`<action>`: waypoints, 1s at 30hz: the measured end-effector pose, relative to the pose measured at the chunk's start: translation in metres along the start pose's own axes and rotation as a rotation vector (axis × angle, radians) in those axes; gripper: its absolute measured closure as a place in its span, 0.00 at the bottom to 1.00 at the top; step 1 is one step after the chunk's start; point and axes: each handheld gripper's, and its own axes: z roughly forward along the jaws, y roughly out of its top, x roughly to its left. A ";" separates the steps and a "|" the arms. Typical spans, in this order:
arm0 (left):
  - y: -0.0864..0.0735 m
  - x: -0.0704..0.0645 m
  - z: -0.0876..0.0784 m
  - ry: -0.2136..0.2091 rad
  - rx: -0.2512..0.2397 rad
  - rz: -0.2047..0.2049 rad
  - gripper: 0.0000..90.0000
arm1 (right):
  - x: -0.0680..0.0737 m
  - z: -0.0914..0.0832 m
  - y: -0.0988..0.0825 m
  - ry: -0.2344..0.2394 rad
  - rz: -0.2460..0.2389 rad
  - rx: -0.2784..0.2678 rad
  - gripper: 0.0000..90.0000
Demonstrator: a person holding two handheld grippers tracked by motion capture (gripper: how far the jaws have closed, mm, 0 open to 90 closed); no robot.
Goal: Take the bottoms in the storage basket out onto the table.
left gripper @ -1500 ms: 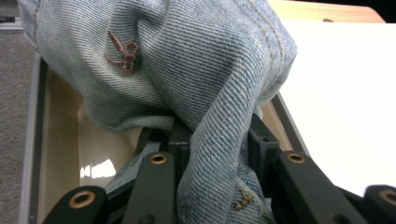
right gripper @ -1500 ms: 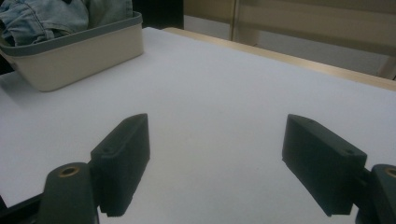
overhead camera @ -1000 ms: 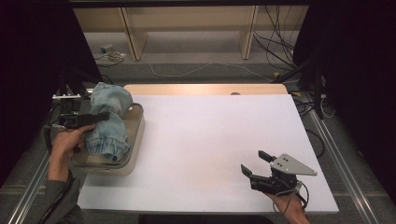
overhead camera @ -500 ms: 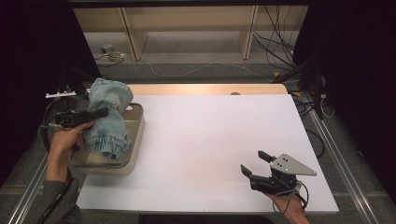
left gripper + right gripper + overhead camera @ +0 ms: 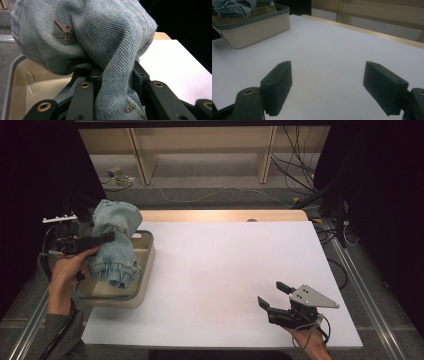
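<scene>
Two grippers: left gripper (image 5: 107, 238), frame left, clamps jeans (image 5: 116, 242) above the bin (image 5: 145, 265); right gripper (image 5: 272, 296), lower right, gapes wide, empty, on bare table (image 5: 225, 265).

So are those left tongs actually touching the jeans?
Touching. In the left gripper view the left tongs are shut on a fold of the jeans, denim pinched between both black jaws.

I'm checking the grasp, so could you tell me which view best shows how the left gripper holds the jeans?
The left gripper view: its jaws sit close around a fold of the jeans. The high view shows the left gripper lifting them over the bin. The right gripper view catches a scrap of denim.
</scene>
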 end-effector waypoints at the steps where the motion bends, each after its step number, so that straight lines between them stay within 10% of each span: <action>1: 0.000 0.000 0.000 0.001 -0.002 0.002 0.77 | 0.000 0.000 0.000 0.001 0.003 0.001 0.27; 30: 0.012 -0.028 -0.004 -0.115 -0.048 -0.007 0.77 | 0.001 0.000 0.000 0.005 -0.001 0.001 0.26</action>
